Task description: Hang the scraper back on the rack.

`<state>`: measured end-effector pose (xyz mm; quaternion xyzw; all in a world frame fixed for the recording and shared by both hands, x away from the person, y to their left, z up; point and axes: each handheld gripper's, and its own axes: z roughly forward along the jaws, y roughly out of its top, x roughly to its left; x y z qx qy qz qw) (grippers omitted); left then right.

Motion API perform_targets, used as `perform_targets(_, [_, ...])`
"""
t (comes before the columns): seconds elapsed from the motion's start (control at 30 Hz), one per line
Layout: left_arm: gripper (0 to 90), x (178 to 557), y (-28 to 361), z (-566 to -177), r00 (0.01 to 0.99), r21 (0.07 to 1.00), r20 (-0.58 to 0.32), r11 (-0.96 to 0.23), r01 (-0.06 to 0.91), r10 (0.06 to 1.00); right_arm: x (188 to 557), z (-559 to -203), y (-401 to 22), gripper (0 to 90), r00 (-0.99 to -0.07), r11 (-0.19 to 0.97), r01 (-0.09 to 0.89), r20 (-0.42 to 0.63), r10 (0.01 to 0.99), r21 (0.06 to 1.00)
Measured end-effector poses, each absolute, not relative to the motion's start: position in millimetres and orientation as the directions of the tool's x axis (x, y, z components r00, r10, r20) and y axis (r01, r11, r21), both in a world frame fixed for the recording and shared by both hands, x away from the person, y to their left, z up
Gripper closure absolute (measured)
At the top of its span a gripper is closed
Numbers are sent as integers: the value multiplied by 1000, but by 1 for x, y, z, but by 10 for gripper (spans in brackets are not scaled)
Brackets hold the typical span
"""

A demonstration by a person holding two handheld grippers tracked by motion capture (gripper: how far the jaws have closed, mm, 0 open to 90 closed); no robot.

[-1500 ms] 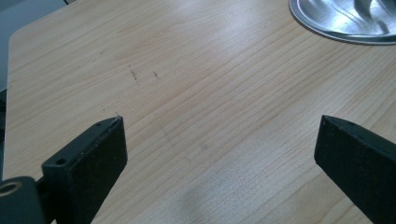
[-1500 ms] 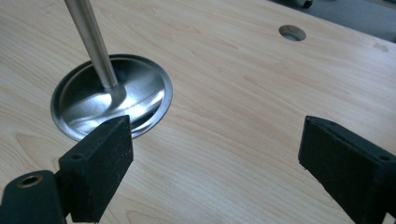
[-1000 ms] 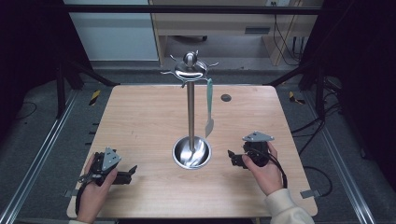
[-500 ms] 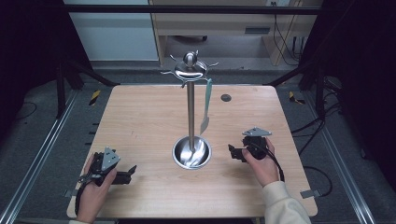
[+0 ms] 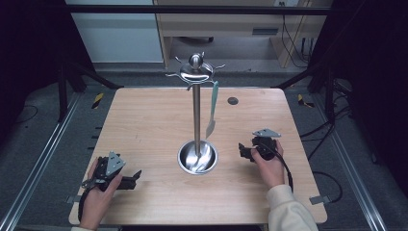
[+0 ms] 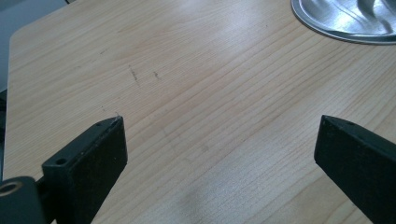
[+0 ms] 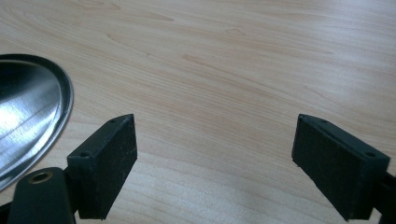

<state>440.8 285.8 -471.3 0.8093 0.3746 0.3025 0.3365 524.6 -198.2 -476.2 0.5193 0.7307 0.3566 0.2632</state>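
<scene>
A steel utensil stand (image 5: 196, 115) rises from a round dish base (image 5: 197, 157) at the table's middle, with hooks around its top. A pale green spatula (image 5: 212, 108) hangs from one hook on the right side. My left gripper (image 5: 135, 177) rests near the front left of the table, held by a hand, jaws wide open over bare wood (image 6: 215, 135). My right gripper (image 5: 242, 151) sits just right of the dish base, open with nothing between its jaws (image 7: 215, 140). The dish rim (image 7: 42, 121) shows at the left of the right gripper view.
The wooden table (image 5: 144, 120) has a small round hole (image 5: 233, 100) at the back right. Metal frame rails (image 5: 43, 154) run along both sides. A desk (image 5: 226, 29) stands behind the table. The dish edge (image 6: 345, 23) lies at the upper right of the left gripper view.
My right gripper has shifted slightly away from me and lifted a little beside the dish base. The left gripper has stayed put.
</scene>
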Motion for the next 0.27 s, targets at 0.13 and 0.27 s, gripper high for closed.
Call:
perform_targets(0.13, [24,441,289,-470,525,778,235,-482,403,818,520,-479,-196,145,-338,245,556,-53,940,794])
perform_targets(0.27, [25,441,292,-468,511,785,234,-471,403,827,516,-477,-197,145,-329,230,549,-45,943,804])
